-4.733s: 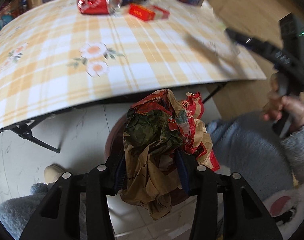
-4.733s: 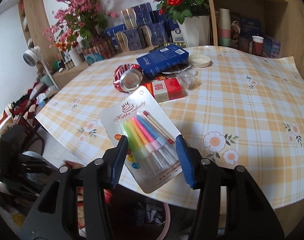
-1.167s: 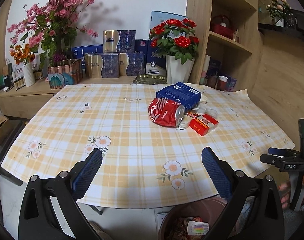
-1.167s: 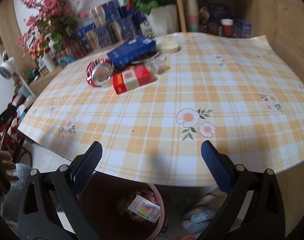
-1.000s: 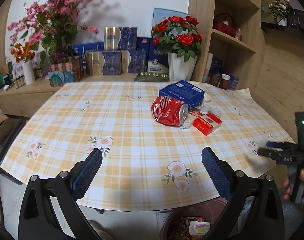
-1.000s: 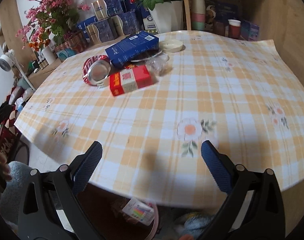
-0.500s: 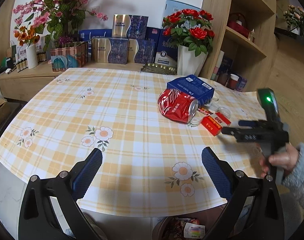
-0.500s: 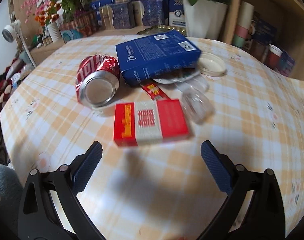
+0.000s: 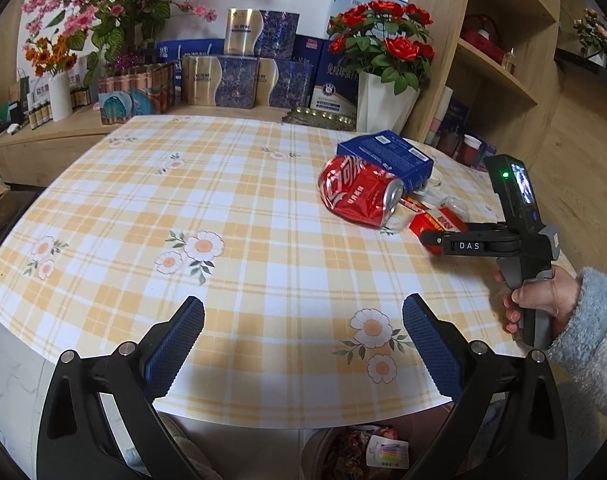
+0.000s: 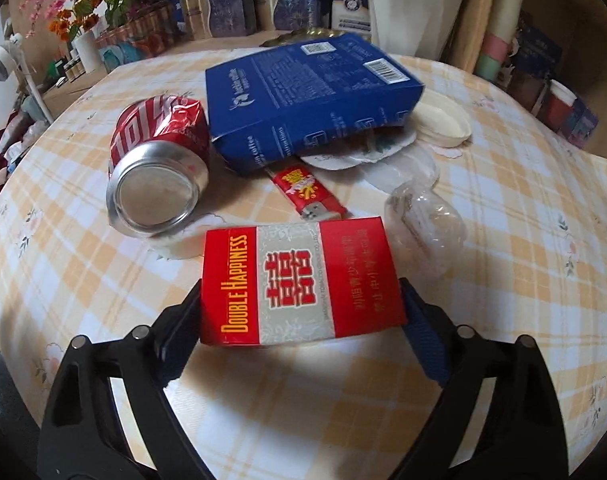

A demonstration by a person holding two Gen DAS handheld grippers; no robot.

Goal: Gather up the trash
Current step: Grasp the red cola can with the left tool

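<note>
A: The right gripper (image 10: 301, 316) tips down at the table (image 10: 83, 280), jaws just closing in. Holding anything?
B: The red cigarette pack (image 10: 299, 280) lies flat between them, right at both pads (I can't tell if they squeeze).
A: The left gripper (image 9: 303, 340)?
B: Wide apart, empty.

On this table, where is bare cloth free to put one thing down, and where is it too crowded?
Free: the wide stretch of checked tablecloth left of the crushed red can, down to the near edge. Crowded: the far right, where the can, blue box, lighter, clear wrapper and red cigarette pack cluster.
</note>
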